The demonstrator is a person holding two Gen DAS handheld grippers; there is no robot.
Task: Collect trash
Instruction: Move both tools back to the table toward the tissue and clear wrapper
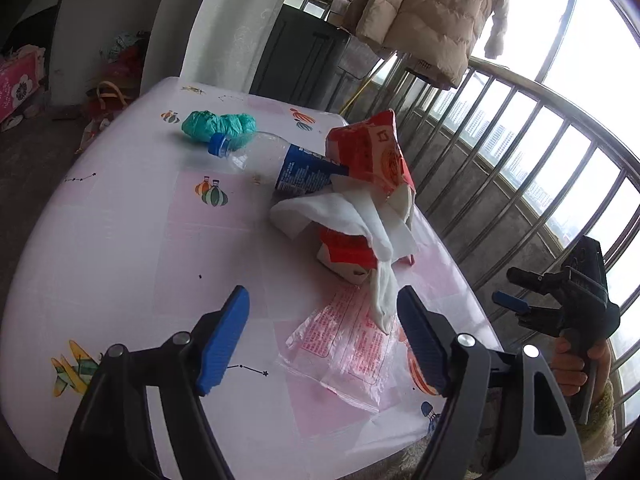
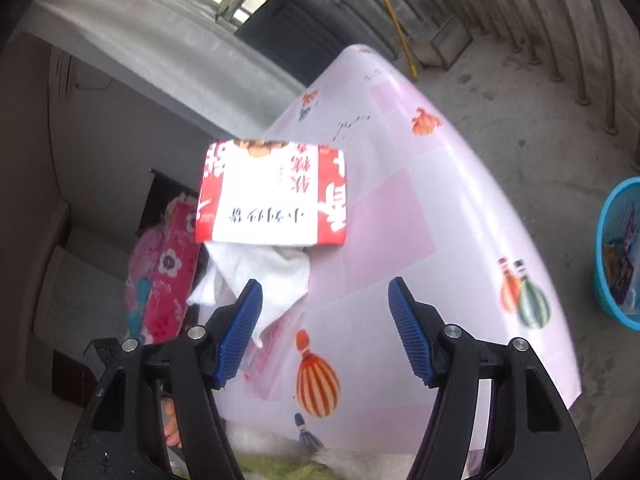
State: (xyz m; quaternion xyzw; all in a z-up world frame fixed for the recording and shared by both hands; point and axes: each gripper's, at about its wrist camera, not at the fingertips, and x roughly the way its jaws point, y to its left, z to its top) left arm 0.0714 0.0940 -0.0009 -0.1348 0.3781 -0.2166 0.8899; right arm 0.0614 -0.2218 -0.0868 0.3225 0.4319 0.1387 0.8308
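Trash lies on a pink patterned table point(image 1: 120, 240): a red and white paper box point(image 1: 368, 160) with white tissue point(image 1: 360, 216) draped over it, a clear plastic bottle with a blue cap and label point(image 1: 276, 160), a crumpled green bag point(image 1: 218, 124), and a clear printed wrapper point(image 1: 344, 344). My left gripper point(image 1: 324, 336) is open just above the wrapper, with the tissue's tip by its right finger. My right gripper point(image 2: 324, 332) is open over the table with nothing between its pads; the red and white box point(image 2: 272, 196) and tissue point(image 2: 260, 276) lie ahead of it. In the left wrist view the right gripper point(image 1: 516, 296) hangs off the table's right edge.
A blue basket point(image 2: 620, 252) holding some wrappers stands on the floor to the right of the table. A metal railing point(image 1: 520, 152) runs along the right side. A padded coat point(image 1: 432, 12) hangs behind the table. A pink flowered box point(image 2: 164, 272) sits on the floor at left.
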